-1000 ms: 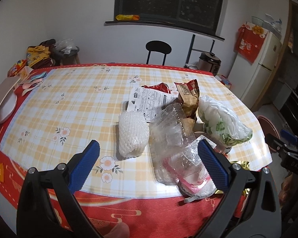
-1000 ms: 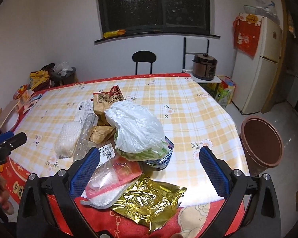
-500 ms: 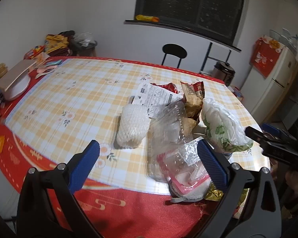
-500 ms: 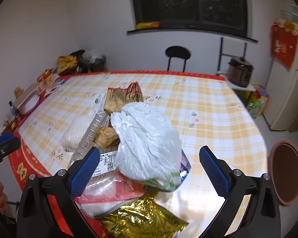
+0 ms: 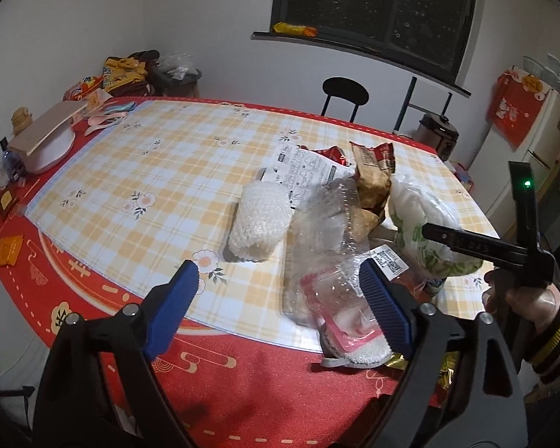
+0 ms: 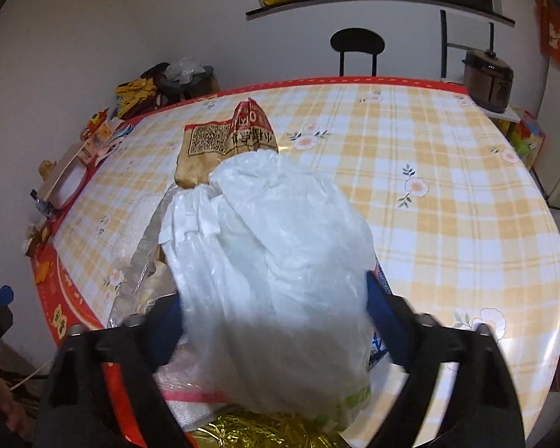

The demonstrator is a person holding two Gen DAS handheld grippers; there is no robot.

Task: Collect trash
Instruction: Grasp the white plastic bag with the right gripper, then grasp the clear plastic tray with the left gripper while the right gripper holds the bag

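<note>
A trash pile lies on the checked table (image 5: 160, 171). It holds a white foam roll (image 5: 259, 218), clear plastic packaging (image 5: 324, 224), a printed sheet (image 5: 306, 173), a brown snack bag (image 5: 373, 171) and a white plastic bag (image 5: 422, 220). My left gripper (image 5: 280, 306) is open and empty, just short of the clear plastic. My right gripper (image 6: 272, 321) is open with its fingers either side of the white plastic bag (image 6: 276, 268), which hides most of both pads. A gold foil wrapper (image 6: 265, 433) lies below the bag.
A black chair (image 5: 345, 93) stands behind the table. Boxes and a white dish (image 5: 44, 142) sit at the table's left end. A rice cooker (image 6: 487, 78) and a fridge (image 5: 541, 142) stand at the right.
My right gripper has moved forward, so the white bag now lies between its fingers. My left gripper has shifted a little, still facing the pile.
</note>
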